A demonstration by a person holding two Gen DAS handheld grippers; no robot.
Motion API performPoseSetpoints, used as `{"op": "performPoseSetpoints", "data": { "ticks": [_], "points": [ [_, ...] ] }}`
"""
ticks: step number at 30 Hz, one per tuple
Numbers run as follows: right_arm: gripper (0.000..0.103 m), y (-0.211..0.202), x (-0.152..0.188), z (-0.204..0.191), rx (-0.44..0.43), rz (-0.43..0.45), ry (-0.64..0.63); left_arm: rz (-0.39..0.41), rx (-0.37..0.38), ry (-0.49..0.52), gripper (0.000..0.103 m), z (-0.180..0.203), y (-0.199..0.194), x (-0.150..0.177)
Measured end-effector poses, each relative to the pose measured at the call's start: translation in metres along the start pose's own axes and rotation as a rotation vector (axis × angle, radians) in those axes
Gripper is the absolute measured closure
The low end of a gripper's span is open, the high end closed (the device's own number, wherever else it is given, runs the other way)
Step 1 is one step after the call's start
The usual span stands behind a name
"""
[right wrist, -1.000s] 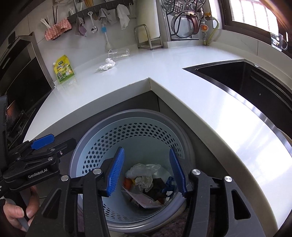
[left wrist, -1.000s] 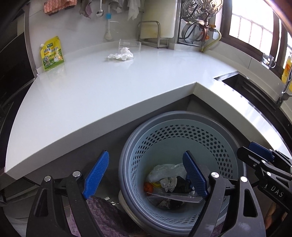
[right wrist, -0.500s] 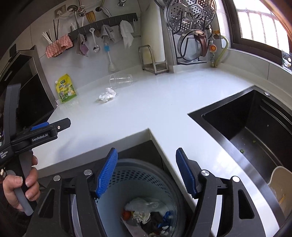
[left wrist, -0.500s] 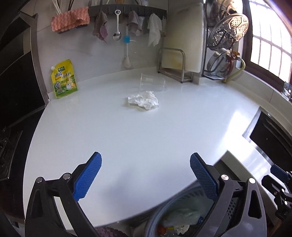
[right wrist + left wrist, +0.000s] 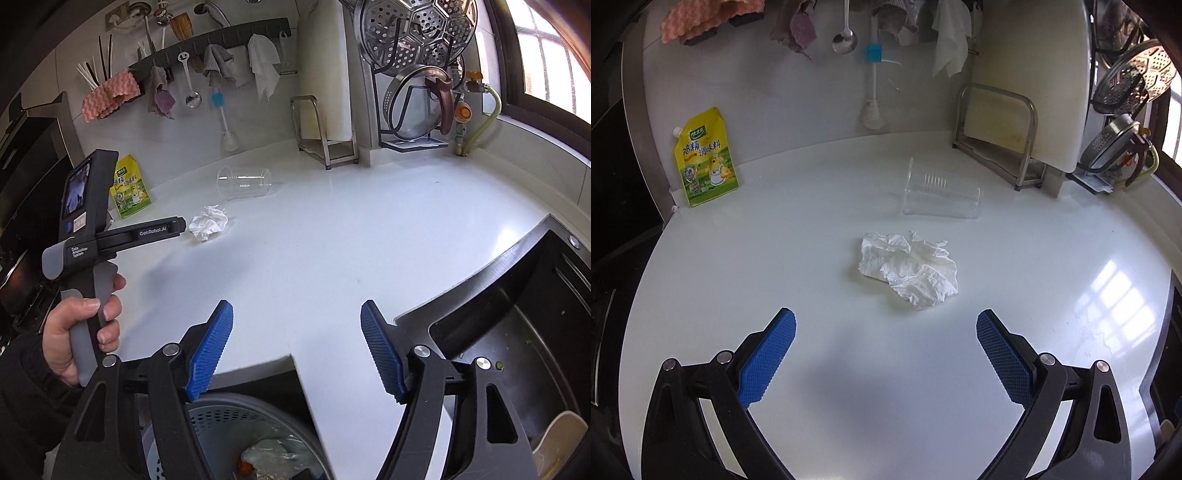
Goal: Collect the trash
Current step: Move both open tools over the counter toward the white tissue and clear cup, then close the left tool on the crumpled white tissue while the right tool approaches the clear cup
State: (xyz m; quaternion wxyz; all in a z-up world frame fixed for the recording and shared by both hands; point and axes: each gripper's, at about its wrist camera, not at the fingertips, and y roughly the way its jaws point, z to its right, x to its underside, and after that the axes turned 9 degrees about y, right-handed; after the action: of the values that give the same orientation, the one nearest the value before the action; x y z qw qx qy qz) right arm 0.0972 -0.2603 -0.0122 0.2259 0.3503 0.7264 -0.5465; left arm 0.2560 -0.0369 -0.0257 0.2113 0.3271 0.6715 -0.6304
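— Both tongs hang with nothing in them, you see? Your left gripper [image 5: 885, 334] is spread wide over the white counter [image 5: 812, 258], its blue pads [image 5: 767, 360] on either side of a bare patch, and the crumpled tissue [image 5: 910, 271] lies just beyond the tips, untouched.

— And my right one?

— Your right gripper [image 5: 296, 332] is spread too, empty, poised above the counter's inner corner, with the perforated bin [image 5: 221, 424] below that corner (wrappers and a plastic bag already lie in it).

— Where is the trash, counting from the tissue?

— A clear plastic cup [image 5: 942, 194] lies on its side just behind the tissue, toward the wall, apart from it. Well to the tissue's left, a yellow seasoning pouch [image 5: 705, 158] leans against the wall. Behind and to the right of the tissue stands the metal rack [image 5: 997, 133] holding a cutting board. From the right camera, your left hand [image 5: 79, 332] grips the handle, and that tool's tip sits just left of the tissue [image 5: 208, 223].
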Motion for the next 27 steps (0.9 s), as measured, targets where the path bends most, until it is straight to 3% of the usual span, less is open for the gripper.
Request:
{"op": "performPoseSetpoints", "data": {
  "ticks": [10,16,17,19,23,25,27],
  "points": [
    [0.034,0.021,-0.015,0.013,-0.027,-0.022,0.016,-0.113,-0.009,-0.008,0.006,0.011,0.069,-0.024],
    [0.034,0.026,-0.014,0.02,-0.038,-0.044,0.052,-0.11,-0.019,0.01,0.009,0.017,0.08,-0.03],
    [0.034,0.027,-0.014,0.019,-0.035,-0.045,0.05,-0.108,-0.014,0.014,0.012,0.018,0.08,-0.03],
    [0.034,0.028,-0.014,0.018,-0.031,-0.046,0.046,-0.117,0.012,0.021,0.035,0.018,0.083,-0.031],
    [0.034,0.032,-0.014,0.015,-0.019,-0.053,0.038,-0.131,0.057,0.011,0.056,0.015,0.086,-0.03],
    [0.034,0.034,-0.014,0.013,-0.014,-0.056,0.035,-0.127,0.069,0.013,0.075,0.013,0.084,-0.03],
    [0.034,0.037,-0.015,0.009,-0.012,-0.059,0.03,-0.122,0.08,0.015,0.08,0.01,0.082,-0.029]
  ]
}}
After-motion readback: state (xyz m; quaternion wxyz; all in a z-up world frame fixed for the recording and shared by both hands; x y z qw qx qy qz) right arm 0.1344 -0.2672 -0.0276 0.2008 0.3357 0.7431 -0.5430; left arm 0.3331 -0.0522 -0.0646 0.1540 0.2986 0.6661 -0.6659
